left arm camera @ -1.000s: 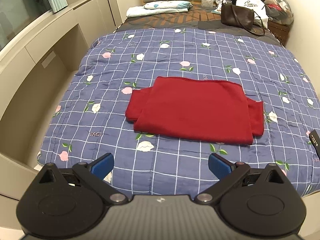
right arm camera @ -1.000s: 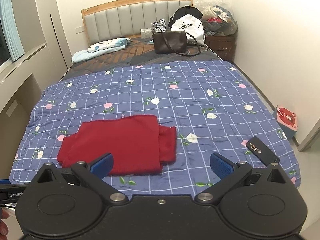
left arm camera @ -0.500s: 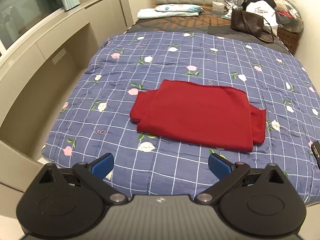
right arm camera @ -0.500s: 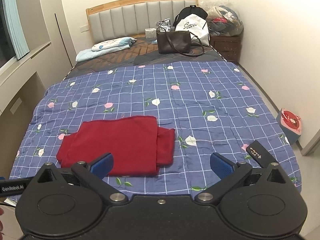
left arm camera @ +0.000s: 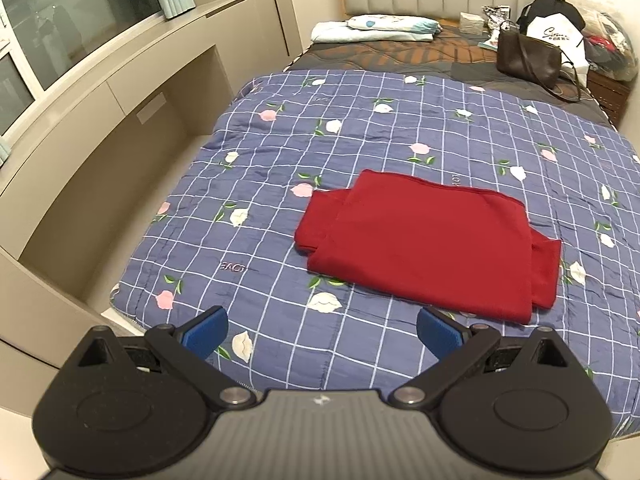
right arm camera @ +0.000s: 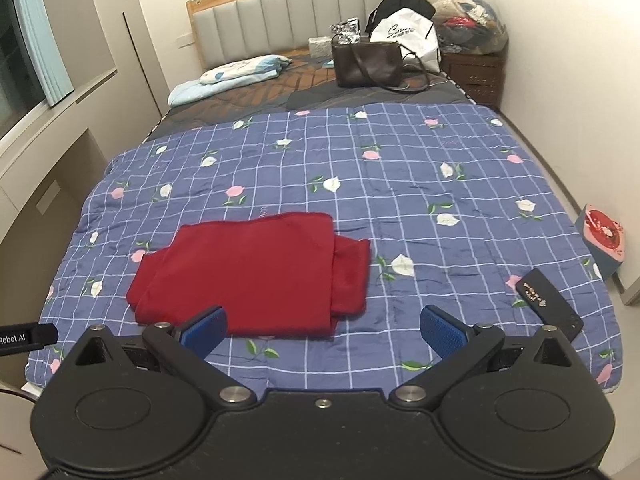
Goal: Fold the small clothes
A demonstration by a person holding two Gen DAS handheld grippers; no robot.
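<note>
One bed [right arm camera: 500, 92] is filling both views, and one blue checked quilt [left arm camera: 360, 140] with flowers is covering its near part, down to the foot edge. One red garment [left arm camera: 428, 240] is lying flat on the quilt, already folded into a rough rectangle, closer to the foot edge than to the headboard. Its long axis is running across the bed, from the left side toward the right, and a folded part is sticking out at each short end. In the right wrist view the red garment [right arm camera: 256, 276] is sitting left of the middle.

At the head end, one brown handbag [right arm camera: 368, 64], one white bag [right arm camera: 404, 38] and one pillow [right arm camera: 240, 70] are resting on the bare mattress. One black flat object [right arm camera: 548, 304] is lying near the right foot corner of the quilt.

The left gripper [left arm camera: 322, 330] is hovering above the foot edge with its two blue fingers spread wide, holding nothing. The right gripper [right arm camera: 324, 326] is hovering there too, also spread wide and empty.
</note>
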